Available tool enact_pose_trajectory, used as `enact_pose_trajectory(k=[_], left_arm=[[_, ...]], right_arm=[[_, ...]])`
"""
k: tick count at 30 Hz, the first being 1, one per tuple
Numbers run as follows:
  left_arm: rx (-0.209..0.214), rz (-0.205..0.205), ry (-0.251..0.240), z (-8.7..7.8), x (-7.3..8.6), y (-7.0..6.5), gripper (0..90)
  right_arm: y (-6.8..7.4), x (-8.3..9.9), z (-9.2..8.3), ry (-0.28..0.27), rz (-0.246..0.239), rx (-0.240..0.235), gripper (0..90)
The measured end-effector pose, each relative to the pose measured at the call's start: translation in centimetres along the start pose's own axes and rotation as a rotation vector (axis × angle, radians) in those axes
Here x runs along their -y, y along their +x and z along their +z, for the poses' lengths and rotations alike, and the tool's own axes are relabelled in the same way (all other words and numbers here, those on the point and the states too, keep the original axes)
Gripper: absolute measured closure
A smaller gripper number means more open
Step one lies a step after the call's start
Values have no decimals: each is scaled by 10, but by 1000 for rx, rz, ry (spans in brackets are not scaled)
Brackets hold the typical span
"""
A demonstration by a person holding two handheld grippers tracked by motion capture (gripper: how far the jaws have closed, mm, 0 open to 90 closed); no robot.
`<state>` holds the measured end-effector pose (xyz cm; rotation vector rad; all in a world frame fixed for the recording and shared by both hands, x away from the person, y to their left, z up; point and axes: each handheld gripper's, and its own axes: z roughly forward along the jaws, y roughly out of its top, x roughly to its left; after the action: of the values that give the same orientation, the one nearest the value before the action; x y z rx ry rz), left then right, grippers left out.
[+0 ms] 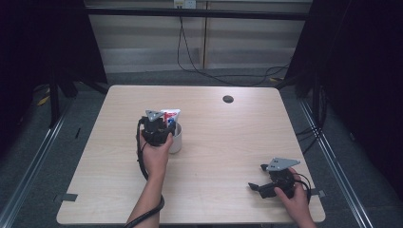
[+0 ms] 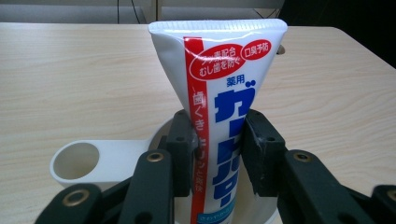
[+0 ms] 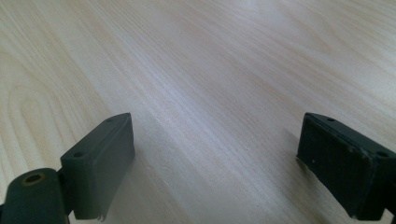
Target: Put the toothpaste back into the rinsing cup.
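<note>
A white toothpaste tube (image 2: 219, 88) with red and blue print stands upright in a white cup (image 2: 88, 163), crimped end up. My left gripper (image 2: 217, 149) is shut on the tube's lower body, one pad on each side, just above the cup's rim. In the high view the left gripper (image 1: 158, 129) sits over the cup (image 1: 177, 139) at the table's middle left, with the tube (image 1: 171, 115) poking out behind it. My right gripper (image 3: 215, 163) stands open just above bare wood, nothing between its jaws. From above, the right gripper (image 1: 260, 179) rests near the table's front right corner.
The light wooden table (image 1: 214, 142) has a dark round cable hole (image 1: 228, 99) at the back right. Cables hang down the wall behind. Dark frame posts stand at both sides, and the cup's handle (image 2: 74, 161) points left in the left gripper view.
</note>
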<state>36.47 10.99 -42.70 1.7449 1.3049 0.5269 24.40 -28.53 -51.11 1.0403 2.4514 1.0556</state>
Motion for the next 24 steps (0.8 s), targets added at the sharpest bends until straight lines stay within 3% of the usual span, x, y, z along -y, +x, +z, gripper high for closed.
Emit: enact_pose_trajectory(k=[24], left_arm=[[8,11,10,-2,7,1,658]], right_arm=[[0,0,0,0,0,0,105]])
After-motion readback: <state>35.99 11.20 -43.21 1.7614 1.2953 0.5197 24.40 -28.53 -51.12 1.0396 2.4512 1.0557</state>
